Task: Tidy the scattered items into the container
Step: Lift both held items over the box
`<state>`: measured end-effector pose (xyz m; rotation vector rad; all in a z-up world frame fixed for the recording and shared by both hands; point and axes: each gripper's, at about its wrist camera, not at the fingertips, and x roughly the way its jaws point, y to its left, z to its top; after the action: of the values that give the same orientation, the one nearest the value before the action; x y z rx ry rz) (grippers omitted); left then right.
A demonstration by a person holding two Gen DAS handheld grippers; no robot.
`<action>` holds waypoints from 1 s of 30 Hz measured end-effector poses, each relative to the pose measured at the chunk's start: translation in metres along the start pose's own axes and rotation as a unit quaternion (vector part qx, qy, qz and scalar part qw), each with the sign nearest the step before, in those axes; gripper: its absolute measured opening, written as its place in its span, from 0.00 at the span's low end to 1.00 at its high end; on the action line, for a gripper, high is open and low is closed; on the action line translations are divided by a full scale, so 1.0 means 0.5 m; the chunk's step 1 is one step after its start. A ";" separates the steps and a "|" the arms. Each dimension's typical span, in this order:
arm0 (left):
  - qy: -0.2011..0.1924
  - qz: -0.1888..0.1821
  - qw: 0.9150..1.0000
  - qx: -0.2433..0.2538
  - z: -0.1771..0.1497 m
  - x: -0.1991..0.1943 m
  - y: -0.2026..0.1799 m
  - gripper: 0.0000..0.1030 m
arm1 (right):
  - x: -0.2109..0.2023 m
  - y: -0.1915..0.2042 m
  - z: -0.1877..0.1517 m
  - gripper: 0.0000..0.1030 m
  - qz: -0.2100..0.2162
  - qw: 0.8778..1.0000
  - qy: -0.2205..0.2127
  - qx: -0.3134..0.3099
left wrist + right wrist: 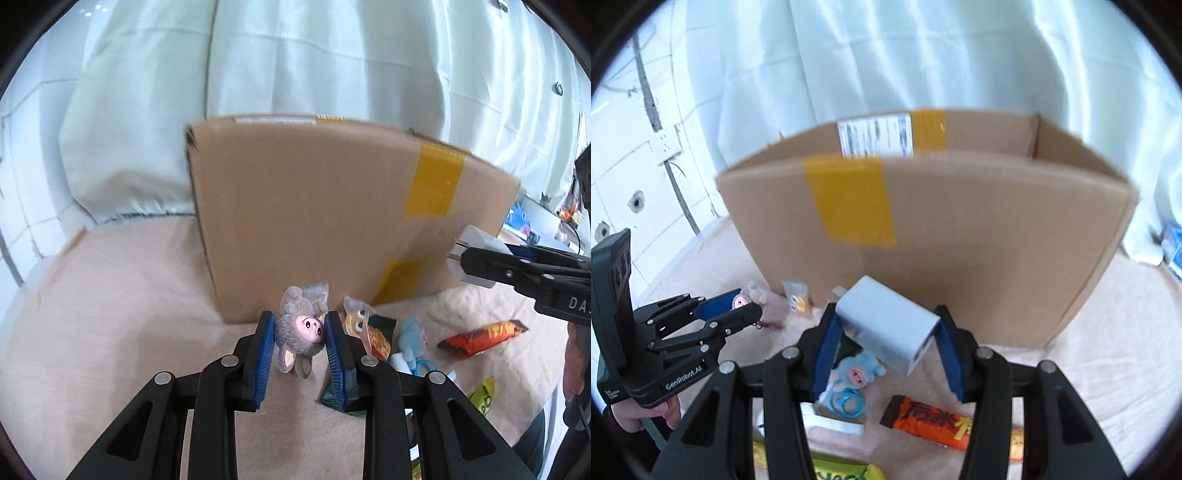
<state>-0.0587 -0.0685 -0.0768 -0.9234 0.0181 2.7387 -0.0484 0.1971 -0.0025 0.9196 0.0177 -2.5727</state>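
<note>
Left tongs (299, 332) pinch a grey plush mouse (298, 334) by its soft, light head, just before the cardboard box (332, 206); it should squash without slipping. Right tongs (886, 332) clamp a rigid, smooth white charger block (890, 325) across its flat sides.

White curtain (886, 55), beige cloth (110, 314)
</note>
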 end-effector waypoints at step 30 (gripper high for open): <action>-0.157 0.036 0.986 0.048 0.342 -0.231 -0.110 0.28 | -0.193 -0.017 0.234 0.53 -0.029 0.989 -0.143 -0.031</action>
<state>-0.0585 -0.0263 0.1327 -0.4662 0.1271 2.8900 -0.0548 0.2234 0.1469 0.5290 0.0438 -2.7174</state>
